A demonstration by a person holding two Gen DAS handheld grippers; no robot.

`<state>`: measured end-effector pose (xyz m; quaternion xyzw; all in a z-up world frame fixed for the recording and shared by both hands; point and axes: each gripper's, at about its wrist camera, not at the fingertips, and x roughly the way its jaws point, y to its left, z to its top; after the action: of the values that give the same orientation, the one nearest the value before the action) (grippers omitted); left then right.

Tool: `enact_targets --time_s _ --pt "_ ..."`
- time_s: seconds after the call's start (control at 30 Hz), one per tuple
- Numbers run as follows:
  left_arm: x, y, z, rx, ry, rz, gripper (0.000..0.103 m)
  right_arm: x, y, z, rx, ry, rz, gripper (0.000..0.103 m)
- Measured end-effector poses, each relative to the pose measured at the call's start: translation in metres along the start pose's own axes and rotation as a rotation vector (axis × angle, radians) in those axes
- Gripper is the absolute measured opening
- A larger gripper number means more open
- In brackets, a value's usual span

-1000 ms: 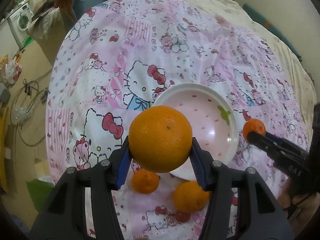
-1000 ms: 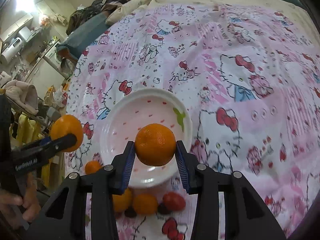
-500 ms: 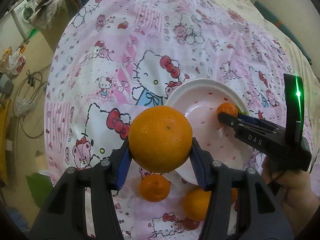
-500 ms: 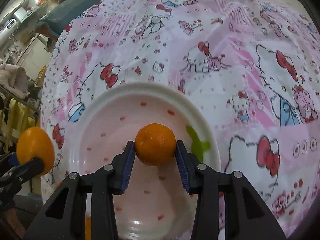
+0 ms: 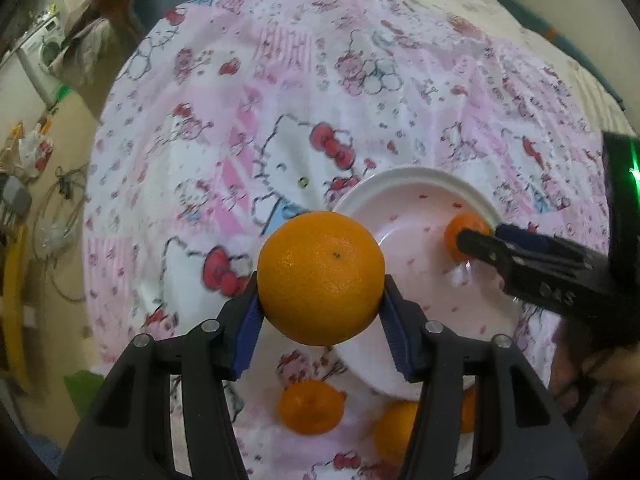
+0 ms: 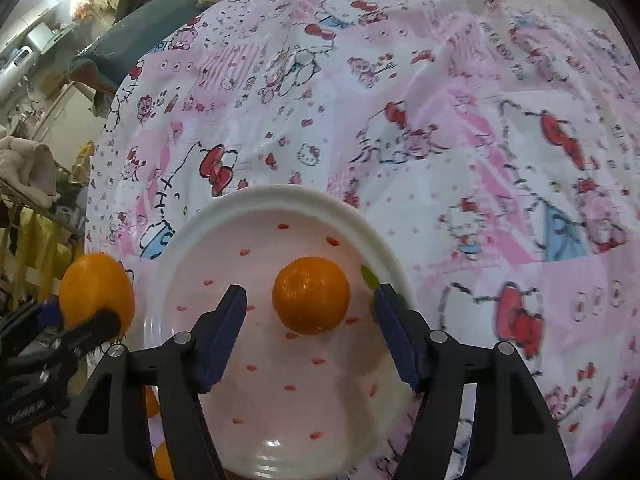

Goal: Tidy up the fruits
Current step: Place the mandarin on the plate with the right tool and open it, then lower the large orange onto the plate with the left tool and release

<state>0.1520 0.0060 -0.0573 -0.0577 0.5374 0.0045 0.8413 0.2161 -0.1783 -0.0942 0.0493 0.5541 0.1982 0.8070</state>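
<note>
In the right wrist view, the right gripper (image 6: 308, 316) was opening, its blue pads clear of a small mandarin (image 6: 311, 295) lying at frame centre on the pink plate (image 6: 280, 200). At left, the left gripper (image 5: 320, 314) clamped a large orange (image 5: 321, 277) beside the plate's rim. Loose mandarins (image 5: 311, 406) lay on the patterned bedcover (image 5: 280, 80) at the bottom of the left wrist view. The freed mandarin could have rolled on the smooth plate; setting the orange down might have knocked it off.
</note>
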Motion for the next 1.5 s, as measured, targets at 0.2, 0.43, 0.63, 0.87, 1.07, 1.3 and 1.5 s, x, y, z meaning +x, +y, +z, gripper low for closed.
enact_targets --time_s 0.2,0.43,0.63,0.87,1.07,1.3,1.5 --pt "0.005 -0.016 0.009 0.011 -0.012 -0.058 0.051 -0.034 -0.022 -0.013 0.118 -0.019 0.02 0.069" --pt "0.023 -0.033 0.017 0.002 0.019 -0.118 0.051 -0.062 -0.041 -0.032 0.178 -0.038 -0.002 0.069" --pt "0.045 -0.042 0.023 0.006 0.029 -0.14 0.051 -0.082 -0.055 -0.049 0.25 -0.055 0.012 0.069" --pt "0.065 -0.047 0.024 0.004 0.072 -0.136 0.054 -0.09 -0.064 -0.045 0.268 -0.069 0.026 0.069" --pt "0.066 -0.047 0.024 -0.011 0.095 -0.13 0.058 -0.089 -0.065 -0.039 0.274 -0.077 0.04 0.069" --pt "0.04 -0.041 0.019 -0.008 0.039 -0.125 0.089 -0.094 -0.064 -0.035 0.272 -0.094 0.043 0.069" --pt "0.0 -0.023 0.008 -0.024 -0.004 -0.135 0.089 -0.104 -0.058 -0.037 0.26 -0.11 0.041 0.069"
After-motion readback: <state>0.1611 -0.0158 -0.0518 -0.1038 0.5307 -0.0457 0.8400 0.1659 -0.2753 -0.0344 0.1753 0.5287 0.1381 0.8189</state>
